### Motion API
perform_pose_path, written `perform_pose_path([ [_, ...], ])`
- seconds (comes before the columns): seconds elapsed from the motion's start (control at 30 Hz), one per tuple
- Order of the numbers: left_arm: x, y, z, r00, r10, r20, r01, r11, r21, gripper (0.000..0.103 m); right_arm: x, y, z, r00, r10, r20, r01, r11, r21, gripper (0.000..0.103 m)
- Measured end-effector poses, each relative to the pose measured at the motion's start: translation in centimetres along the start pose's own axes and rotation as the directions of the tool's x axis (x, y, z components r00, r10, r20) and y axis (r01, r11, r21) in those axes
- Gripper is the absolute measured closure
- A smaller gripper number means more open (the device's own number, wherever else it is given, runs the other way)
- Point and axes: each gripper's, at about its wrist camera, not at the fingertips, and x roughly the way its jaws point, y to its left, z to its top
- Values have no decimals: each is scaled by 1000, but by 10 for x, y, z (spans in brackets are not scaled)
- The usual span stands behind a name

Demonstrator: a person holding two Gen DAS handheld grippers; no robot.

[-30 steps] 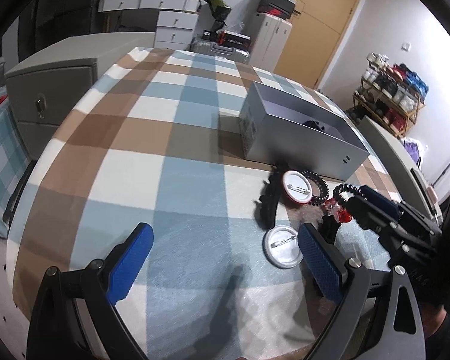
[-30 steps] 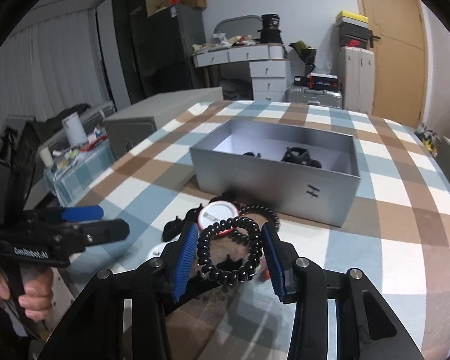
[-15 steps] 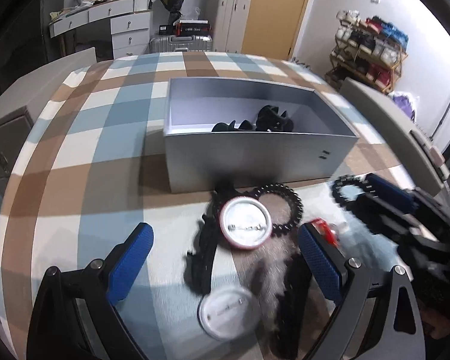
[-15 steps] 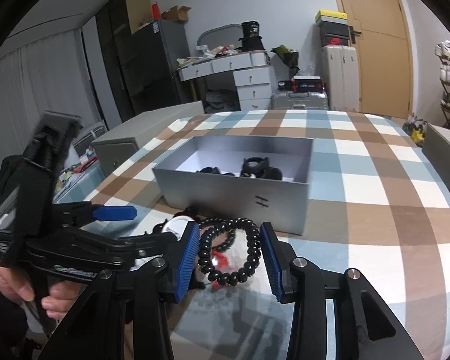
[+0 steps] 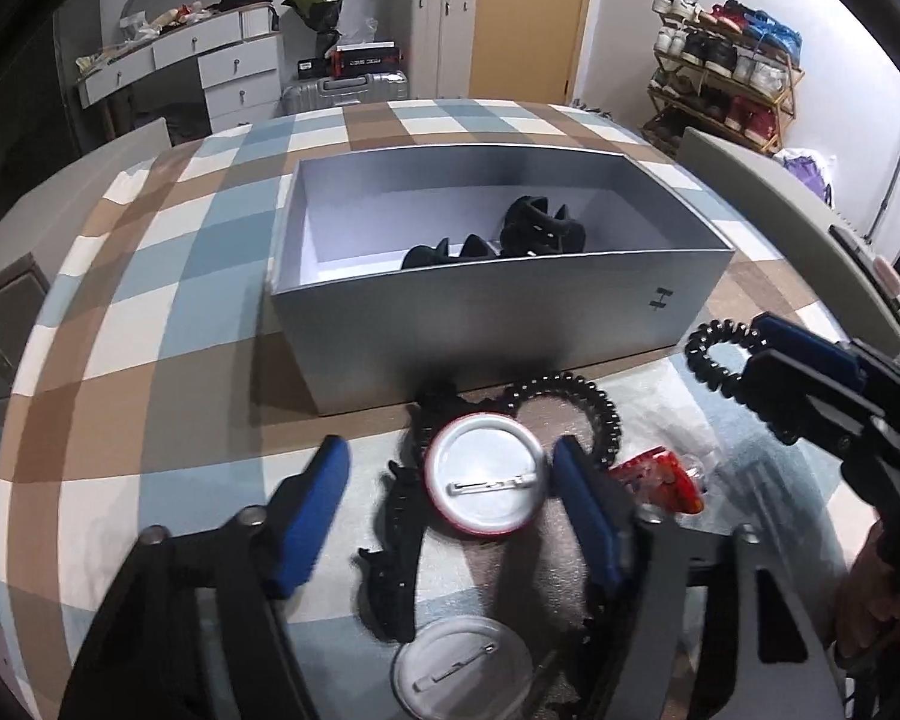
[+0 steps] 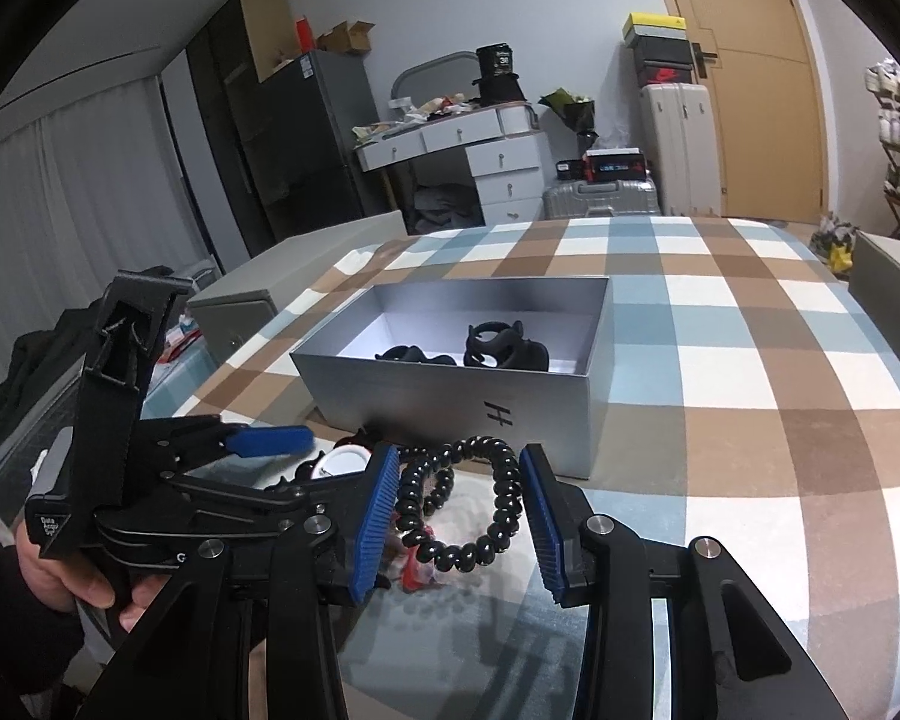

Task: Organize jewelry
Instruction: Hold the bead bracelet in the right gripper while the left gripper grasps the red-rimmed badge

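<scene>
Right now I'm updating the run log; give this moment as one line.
left gripper: closing around red-rimmed badge | right gripper: holds black coil bracelet | silver box: two black pieces

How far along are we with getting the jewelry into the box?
Partly done. Two black pieces already lie in the grey box. The right gripper holds a black spiral band lifted near the box. The left gripper is closing around the red-rimmed badge, pads not yet pressing. Left on the cloth: another spiral band, a black clip, a white badge and a red piece.
</scene>
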Motion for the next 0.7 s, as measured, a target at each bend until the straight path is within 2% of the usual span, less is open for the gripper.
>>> perform_pose_path([
  [0.07,-1,-4,0,1000,12,6,-12,1000,25,50,-1,0,-1,1000,2,2,-2,1000,1,63],
  [0.13,-3,-7,0,1000,10,10,-10,999,45,67,-2,-1,-1,1000,6,4,-6,1000,9,63],
  [0.3,-3,-5,1,1000,-4,7,3,1000,21,68,-4,-1,-2,1000,7,9,-7,1000,14,63],
  [0.37,-5,-4,1,1000,2,18,-2,1000,15,74,-4,-1,-2,1000,6,11,-6,1000,16,63],
  [0.4,-6,-4,2,1000,4,22,-4,1000,15,83,-5,-1,-2,1000,7,13,-7,1000,17,63],
  [0.6,-8,-2,1,1000,3,18,-3,1000,2,85,-8,4,-1,1000,7,20,-8,1000,9,63],
  [0.7,-13,0,0,999,-31,32,32,999,-25,83,-9,5,-1,1000,7,20,-7,1000,8,63],
])
